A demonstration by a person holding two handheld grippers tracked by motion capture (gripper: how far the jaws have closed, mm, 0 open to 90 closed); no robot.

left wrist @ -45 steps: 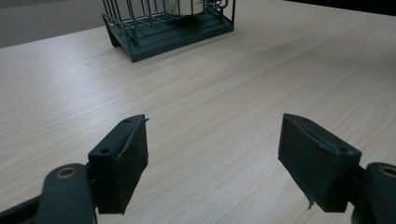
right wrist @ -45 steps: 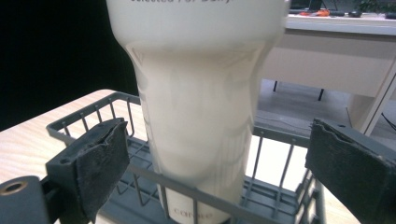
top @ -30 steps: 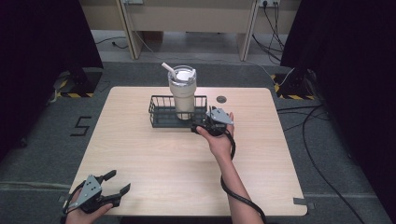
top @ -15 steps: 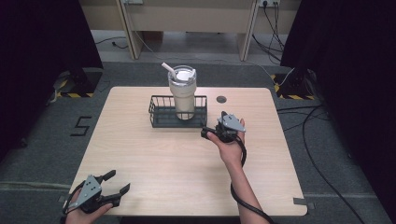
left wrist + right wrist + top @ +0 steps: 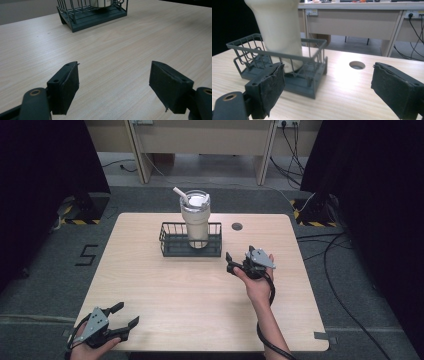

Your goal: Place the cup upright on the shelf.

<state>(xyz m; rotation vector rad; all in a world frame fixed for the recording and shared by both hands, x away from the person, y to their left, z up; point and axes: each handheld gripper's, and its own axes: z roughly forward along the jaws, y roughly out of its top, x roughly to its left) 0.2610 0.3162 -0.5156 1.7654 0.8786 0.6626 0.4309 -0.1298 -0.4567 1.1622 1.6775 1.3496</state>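
Your worktop (image 5: 165, 285) is pale wood grain; on it a dark grey wire basket (image 5: 190, 246) holds a cream tumbler (image 5: 195, 220) with a white straw (image 5: 180, 196). Both tongs are black.

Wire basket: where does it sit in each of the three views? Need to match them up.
High view: wire basket at the table's far centre, left of the round hole.
Left gripper view: top edge, left of centre, far beyond the open jaws.
Right gripper view: left half, close behind the left jaw.
Shared landmark: the cream tumbler standing in it.
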